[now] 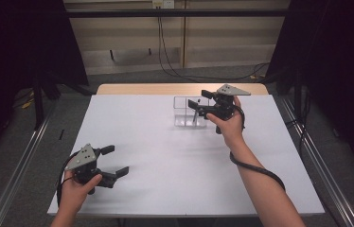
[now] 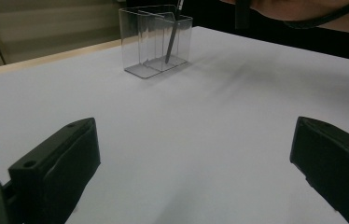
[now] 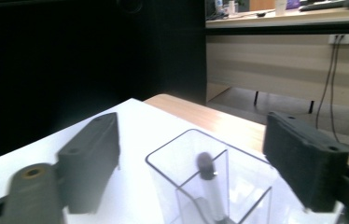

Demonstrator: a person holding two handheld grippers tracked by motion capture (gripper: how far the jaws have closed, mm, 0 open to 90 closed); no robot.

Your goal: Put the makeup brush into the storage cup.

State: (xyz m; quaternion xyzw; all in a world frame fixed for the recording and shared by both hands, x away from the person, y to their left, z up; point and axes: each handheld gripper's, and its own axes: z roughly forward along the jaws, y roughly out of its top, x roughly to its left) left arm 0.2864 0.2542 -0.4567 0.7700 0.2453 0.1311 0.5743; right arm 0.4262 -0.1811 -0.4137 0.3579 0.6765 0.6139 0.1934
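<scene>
**Pen dropped in clear holder**

Right gripper (image 1: pixel 200 98) hovering just above clear holder (image 1: pixel 190 112), jaws spread, nothing pinched. Dark pen (image 3: pixel 208 186) leaning upright inside compartment directly below and between the jaws. Left gripper (image 1: pixel 115 161) spread, empty, well apart.

On the counter (image 1: pixel 165 156): 1 clear holder (image 1: pixel 189 112) with what looks like 2 compartments, 1 dark pen (image 1: pixel 194 115), and 2 grippers.

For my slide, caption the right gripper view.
Open right tongs hover above a clear divided holder, a dark pen standing inside.
</scene>
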